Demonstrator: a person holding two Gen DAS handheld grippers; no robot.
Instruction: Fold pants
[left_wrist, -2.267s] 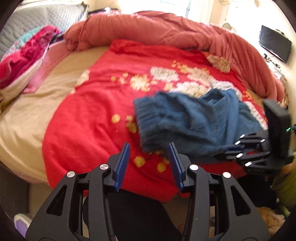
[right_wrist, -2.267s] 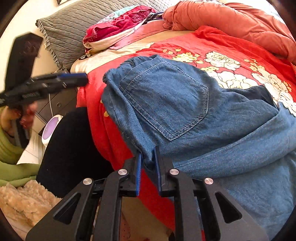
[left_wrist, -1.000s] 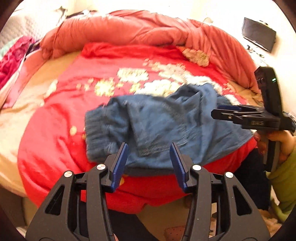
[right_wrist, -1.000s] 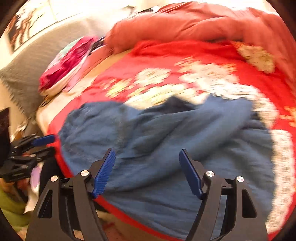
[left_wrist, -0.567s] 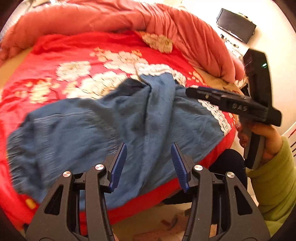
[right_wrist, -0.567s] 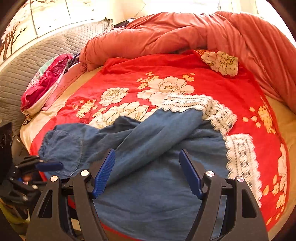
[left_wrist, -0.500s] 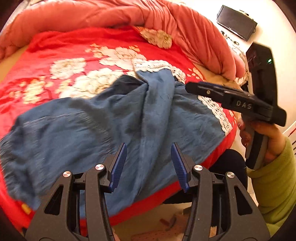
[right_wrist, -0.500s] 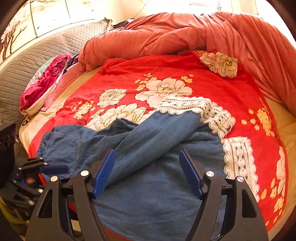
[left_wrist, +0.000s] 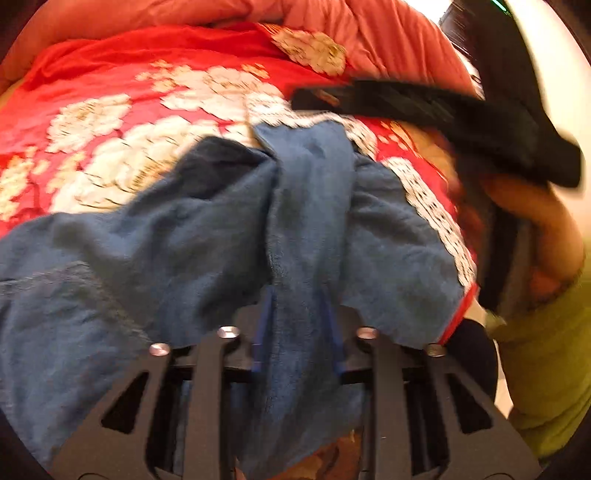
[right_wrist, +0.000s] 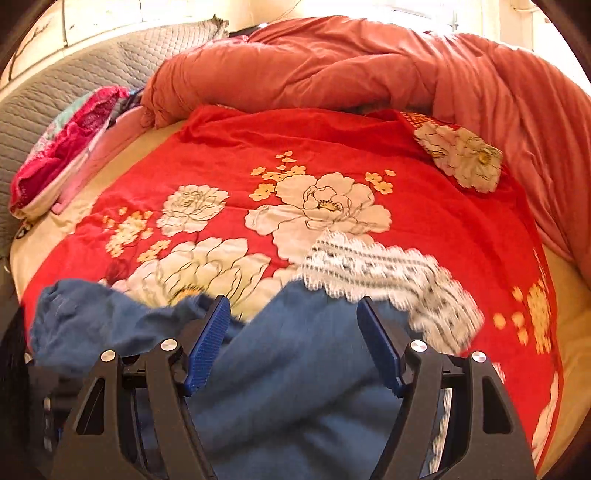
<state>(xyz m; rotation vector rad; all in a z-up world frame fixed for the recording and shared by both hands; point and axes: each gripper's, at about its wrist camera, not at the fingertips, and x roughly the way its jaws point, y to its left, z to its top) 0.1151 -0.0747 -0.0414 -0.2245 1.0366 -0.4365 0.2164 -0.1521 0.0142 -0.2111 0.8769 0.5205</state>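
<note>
Blue denim pants lie crumpled on the red floral bedspread, with white lace cuffs at the leg ends. One leg runs up the middle between my left gripper's blue pads, which stand apart with the cloth bunched between them. My right gripper is open over the leg, its pads on either side, near the lace cuff. The right gripper also shows blurred in the left wrist view.
A bunched salmon duvet lies along the back and right of the bed. A grey quilted headboard and pink clothes are at the left. The bed's front edge is right beneath both grippers.
My left gripper moved forward onto the pants, so the leg now lies between its pads. My right gripper dropped lower toward the leg and lace cuff. Both views blur from motion.
</note>
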